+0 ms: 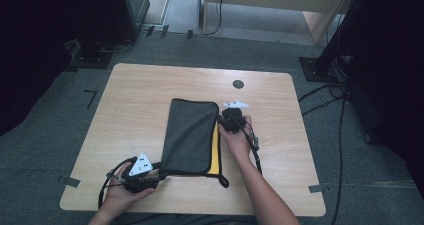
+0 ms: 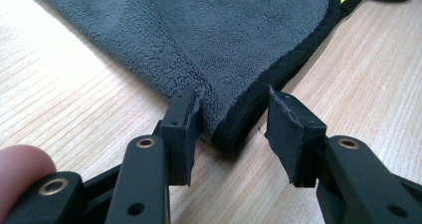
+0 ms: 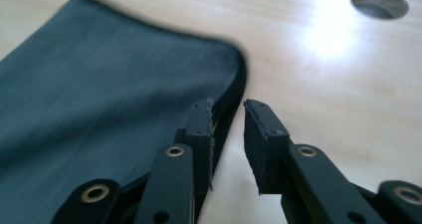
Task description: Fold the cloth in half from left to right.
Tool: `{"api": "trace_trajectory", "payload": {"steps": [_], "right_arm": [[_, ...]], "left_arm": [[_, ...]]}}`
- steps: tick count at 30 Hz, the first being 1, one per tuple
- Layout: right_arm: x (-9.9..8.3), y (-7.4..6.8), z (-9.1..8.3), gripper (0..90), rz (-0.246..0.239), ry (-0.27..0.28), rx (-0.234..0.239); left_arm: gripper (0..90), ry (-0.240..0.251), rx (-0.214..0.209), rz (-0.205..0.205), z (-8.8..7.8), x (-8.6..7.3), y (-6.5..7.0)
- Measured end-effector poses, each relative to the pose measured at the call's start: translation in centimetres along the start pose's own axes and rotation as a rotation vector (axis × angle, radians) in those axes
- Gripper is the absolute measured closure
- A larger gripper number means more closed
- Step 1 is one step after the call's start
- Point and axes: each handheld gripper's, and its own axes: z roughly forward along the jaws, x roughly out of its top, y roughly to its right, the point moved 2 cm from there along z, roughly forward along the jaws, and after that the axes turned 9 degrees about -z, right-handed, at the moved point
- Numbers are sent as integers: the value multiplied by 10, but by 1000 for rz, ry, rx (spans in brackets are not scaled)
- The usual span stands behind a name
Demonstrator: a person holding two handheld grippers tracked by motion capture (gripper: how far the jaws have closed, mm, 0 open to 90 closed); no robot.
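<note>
A dark grey fleece cloth (image 1: 189, 135) with black piping lies folded on the wooden table (image 1: 135, 95). A yellow layer (image 1: 215, 155) peeks out along its right edge. My left gripper (image 1: 161, 171) sits at the cloth's near-left corner. In the left gripper view the left gripper (image 2: 234, 99) is open, and the corner of the cloth (image 2: 209, 40) lies between its jaws, touching the left one. My right gripper (image 1: 222, 116) is at the far-right corner. In the right gripper view the right gripper (image 3: 228, 107) is open, its left jaw against the edge of the cloth (image 3: 99, 94).
A round cable hole (image 1: 238, 84) is set in the table beyond the right gripper and shows again as the hole (image 3: 379, 2) in the right gripper view. A black loop (image 1: 223, 180) trails from the cloth's near-right corner. Dark stands and cables ring the table.
</note>
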Motion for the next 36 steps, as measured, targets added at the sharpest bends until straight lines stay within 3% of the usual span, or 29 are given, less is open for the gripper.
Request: {"api": "trace_trajectory", "payload": {"steps": [3, 4, 7, 13, 18, 20, 23, 28, 36], "right_arm": [[-24, -21, -27, 758, -31, -4, 49], [-34, -31, -37, 759, -33, -11, 87], [-52, -50, -54, 762, -55, -23, 140], [-82, -68, -65, 762, 22, -55, 201], [-88, -72, -67, 754, 87, -21, 225], [-87, -77, -67, 743, 78, -19, 230], [-89, -82, -64, 754, 55, -22, 198], [-89, -87, -65, 856, 11, -20, 157], [-83, -83, -76, 884, 12, 17, 156]], "left_arm": [[550, -2, 8, 4, 0, 1, 1], [550, -3, 9, 3, 1, 1, 1], [551, -3, 12, 3, 1, 1, 1], [551, -3, 13, -1, 1, 1, 1], [552, -5, 13, -2, 1, 0, 0], [552, -6, 12, -1, 1, 0, 0], [553, -10, 14, 3, 1, 0, 0], [555, -6, 12, 2, 1, 0, 0], [557, 41, -13, 0, -5, 3, 3]]}}
